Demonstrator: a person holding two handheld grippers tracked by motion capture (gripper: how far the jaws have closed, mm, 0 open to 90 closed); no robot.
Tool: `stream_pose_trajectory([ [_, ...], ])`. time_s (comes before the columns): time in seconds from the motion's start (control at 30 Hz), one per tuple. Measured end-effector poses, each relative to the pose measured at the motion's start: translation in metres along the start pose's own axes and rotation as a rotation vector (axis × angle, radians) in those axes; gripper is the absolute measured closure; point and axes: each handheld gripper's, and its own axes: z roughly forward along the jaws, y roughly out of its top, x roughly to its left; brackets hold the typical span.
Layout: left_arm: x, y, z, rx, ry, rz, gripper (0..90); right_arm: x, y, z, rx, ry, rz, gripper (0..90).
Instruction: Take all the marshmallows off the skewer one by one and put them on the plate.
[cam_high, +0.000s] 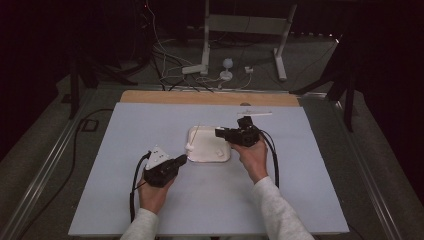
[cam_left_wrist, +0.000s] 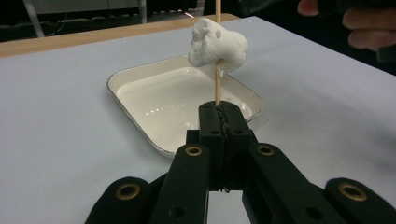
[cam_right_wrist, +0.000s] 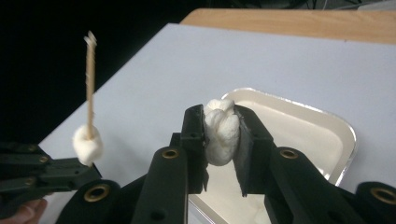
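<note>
My left gripper (cam_left_wrist: 223, 109) is shut on the lower end of a thin wooden skewer (cam_left_wrist: 217, 79), which stands upright. A white marshmallow (cam_left_wrist: 217, 44) is threaded on it a little above the jaws. In the high view this gripper (cam_high: 184, 158) sits at the near left corner of a shallow white tray (cam_high: 210, 159). My right gripper (cam_right_wrist: 222, 119) is shut on a second white marshmallow (cam_right_wrist: 222, 137), squeezed between its pads above the tray (cam_right_wrist: 322, 135). From there the skewer (cam_right_wrist: 89, 79) and its marshmallow (cam_right_wrist: 87, 144) are off to the left.
A small white bit (cam_high: 220, 152) lies in the tray. A thin white stick (cam_high: 255, 114) lies on the pale table beyond the right gripper (cam_high: 220, 132). A wooden strip (cam_high: 210, 97) runs along the far edge, with a stand and cables on the floor behind.
</note>
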Motion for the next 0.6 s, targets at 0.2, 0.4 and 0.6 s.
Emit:
stream_pose_trajectory([
  [0.2, 0.0, 0.0, 0.001, 0.004, -0.002, -0.005, 90.0, -0.002, -0.008, 0.012, 0.041, 0.002, 0.008, 74.3],
  [0.4, 0.001, 0.0, 0.001, 0.007, -0.002, -0.011, 90.0, -0.004, -0.014, 0.021, 0.064, 0.008, 0.023, 61.7],
  [0.6, 0.002, 0.0, 0.002, 0.007, -0.002, -0.014, 90.0, -0.007, -0.018, 0.023, 0.062, 0.003, 0.05, 45.0],
])
